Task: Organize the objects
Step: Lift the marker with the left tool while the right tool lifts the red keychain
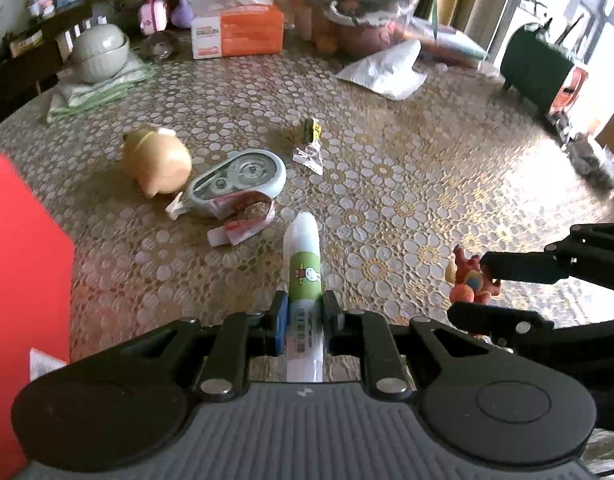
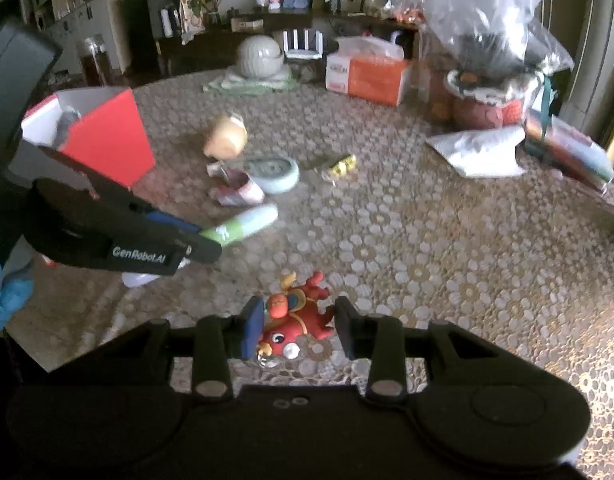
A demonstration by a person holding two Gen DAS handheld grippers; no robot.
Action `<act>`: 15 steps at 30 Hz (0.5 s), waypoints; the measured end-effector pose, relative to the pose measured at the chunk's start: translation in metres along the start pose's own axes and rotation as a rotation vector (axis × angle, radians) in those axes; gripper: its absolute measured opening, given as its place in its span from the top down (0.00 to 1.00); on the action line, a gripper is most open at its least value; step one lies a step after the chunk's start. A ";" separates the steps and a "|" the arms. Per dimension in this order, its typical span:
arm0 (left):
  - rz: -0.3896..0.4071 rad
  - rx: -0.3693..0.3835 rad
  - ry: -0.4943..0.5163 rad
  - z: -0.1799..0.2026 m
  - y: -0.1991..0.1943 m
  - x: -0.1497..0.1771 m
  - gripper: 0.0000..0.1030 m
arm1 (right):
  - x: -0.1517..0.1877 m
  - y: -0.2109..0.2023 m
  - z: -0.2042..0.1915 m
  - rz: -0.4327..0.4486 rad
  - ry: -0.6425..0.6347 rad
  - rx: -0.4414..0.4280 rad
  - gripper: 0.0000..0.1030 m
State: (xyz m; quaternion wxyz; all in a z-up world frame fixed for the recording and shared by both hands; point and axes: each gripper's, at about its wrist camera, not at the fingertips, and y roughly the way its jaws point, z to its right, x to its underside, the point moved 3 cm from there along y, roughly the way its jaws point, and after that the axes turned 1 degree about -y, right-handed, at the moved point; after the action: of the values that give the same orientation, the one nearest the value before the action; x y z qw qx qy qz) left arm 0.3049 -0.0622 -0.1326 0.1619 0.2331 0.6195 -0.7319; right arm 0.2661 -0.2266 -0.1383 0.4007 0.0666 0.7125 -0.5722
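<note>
Left gripper (image 1: 305, 320): clenched on the glue stick (image 1: 303, 276), pads pressing its lower barrel at bottom centre of the left wrist view.
Glue stick, axis: long axis runs straight up the frame from the jaws, rounded white cap pointing toward the tape dispenser (image 1: 237, 180); the butt end sticks out behind the pads.
Glue stick, handling: likely light, stiff and smooth plastic; a round barrel can roll or slip, so a grip across the labelled middle looks sound.
Right gripper (image 2: 299, 320): grasping the red dragon figure (image 2: 297, 318), low centre of the right wrist view; the blue pad touches its head side, the black pad its far side.
Dragon figure, handling: probably light and rubbery, with thin limbs, tail and a small metal ring below; hold the body, not the protrusions.
Dragon figure, axis: lies tilted, head toward lower left, tail toward upper right.
Red box (image 2: 107, 140): open top, upper left of the right wrist view; judged the likely destination.
Table (image 1: 427, 184): lace-patterned cloth, with a beige pig toy (image 1: 157, 164) left of the dispenser.
</note>
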 end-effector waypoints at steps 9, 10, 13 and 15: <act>0.041 0.069 -0.063 -0.014 -0.049 0.016 0.84 | -0.022 -0.041 -0.028 0.029 -0.020 0.002 0.64; 0.044 0.076 -0.069 -0.016 -0.055 0.018 0.84 | -0.024 -0.045 -0.031 0.031 -0.019 -0.002 0.64; 0.055 0.090 -0.083 -0.023 -0.068 0.022 0.84 | -0.031 -0.054 -0.041 0.034 -0.028 0.006 0.64; 0.063 0.100 -0.094 -0.027 -0.078 0.024 0.84 | -0.036 -0.059 -0.047 0.035 -0.025 0.002 0.64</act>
State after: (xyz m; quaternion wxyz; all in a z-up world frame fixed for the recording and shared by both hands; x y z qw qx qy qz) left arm 0.2475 -0.0201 -0.0837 0.2017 0.2255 0.5662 -0.7667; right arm 0.2348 -0.1927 -0.0692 0.4193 0.0723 0.7056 -0.5667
